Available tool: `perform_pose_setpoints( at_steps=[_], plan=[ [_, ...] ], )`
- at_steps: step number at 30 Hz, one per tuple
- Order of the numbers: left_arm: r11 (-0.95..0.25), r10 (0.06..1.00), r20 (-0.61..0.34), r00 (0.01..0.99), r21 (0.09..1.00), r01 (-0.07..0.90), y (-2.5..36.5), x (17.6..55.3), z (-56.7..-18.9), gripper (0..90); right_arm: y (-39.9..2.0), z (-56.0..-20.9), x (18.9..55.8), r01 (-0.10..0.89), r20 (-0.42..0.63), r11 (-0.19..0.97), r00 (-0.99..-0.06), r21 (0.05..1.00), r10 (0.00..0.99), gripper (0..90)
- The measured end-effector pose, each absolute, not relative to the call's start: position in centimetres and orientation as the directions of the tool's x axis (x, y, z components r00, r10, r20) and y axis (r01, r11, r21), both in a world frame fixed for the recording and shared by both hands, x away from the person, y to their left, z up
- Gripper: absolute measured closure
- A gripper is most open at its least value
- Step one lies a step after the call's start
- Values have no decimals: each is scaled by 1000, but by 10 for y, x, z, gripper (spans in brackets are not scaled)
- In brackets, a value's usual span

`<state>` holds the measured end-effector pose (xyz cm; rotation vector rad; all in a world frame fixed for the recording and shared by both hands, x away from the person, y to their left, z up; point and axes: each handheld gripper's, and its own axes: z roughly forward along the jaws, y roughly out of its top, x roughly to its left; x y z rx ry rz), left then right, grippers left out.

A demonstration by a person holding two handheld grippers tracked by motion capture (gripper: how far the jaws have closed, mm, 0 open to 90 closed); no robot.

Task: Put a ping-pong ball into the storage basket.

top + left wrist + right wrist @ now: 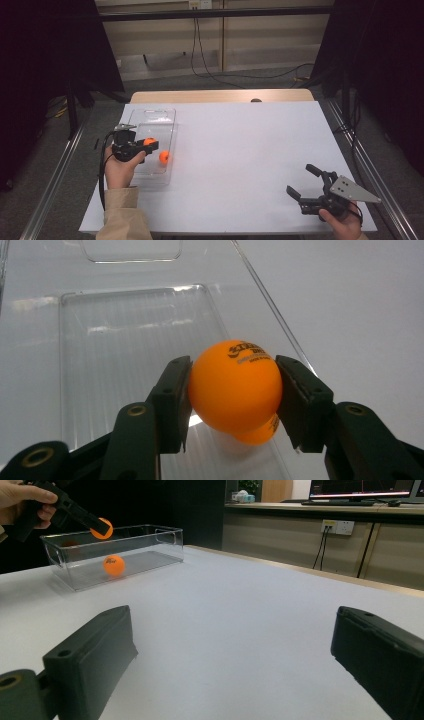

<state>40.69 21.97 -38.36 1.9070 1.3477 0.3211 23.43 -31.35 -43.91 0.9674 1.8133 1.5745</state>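
Gripping an orange ball (235, 390), my left gripper (142, 145) has its two jaws pressed on the ball's opposite sides, and I hold it over the clear plastic bin (170, 112) at the left of the white table (250, 150). From the right gripper view the held ball (104, 528) hangs above the bin's rim (125, 532), not yet down inside. A second orange ball (164, 157) already lies on the bin's floor toward its near end; in the left gripper view it peeks out just below and behind the one I carry (260, 432).

So I judge the work as partly done: one ball is in, one is over the bin and waiting to be let go. What remains for this ball is to lower it a little and spread the jaws so it drops beside the other. I can see no further balls on the table, so this may well be the last.

My right gripper (305, 182) rests at the near right of the table, well apart from the bin, jaws spread wide with nothing between them, pointed across the table toward the bin.
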Motion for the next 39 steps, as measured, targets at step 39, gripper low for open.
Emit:
perform_pose_setpoints(
  at_steps=[39],
  plan=[
    [-154,942,-120,315,680,717,222,411,-398,425,-313,-439,235,163,53,55,-594,985,803,34]
  ],
)
